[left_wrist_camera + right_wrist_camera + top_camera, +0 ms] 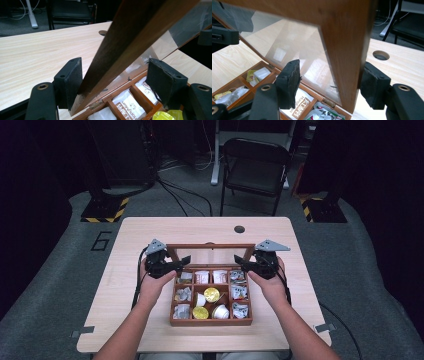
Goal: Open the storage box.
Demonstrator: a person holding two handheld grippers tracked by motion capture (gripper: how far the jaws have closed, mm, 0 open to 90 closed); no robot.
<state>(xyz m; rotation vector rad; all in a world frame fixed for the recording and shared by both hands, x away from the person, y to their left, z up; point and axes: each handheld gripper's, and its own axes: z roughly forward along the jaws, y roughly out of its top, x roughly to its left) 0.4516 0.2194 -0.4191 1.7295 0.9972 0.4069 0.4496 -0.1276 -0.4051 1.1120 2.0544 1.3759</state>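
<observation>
Claws, left (184, 262) and right (241, 262), each straddle a side rail of the raised lid (210, 247), jaws spread, so grip wood, not its fragile pane, above the box (211, 321) on your surface (140, 230).

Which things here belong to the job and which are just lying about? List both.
In use:
left tool
right tool
glass-paned wooden lid
compartmented brown wooden box

Lying about:
white sachets
gold-foil capsules
black folding chair
</observation>
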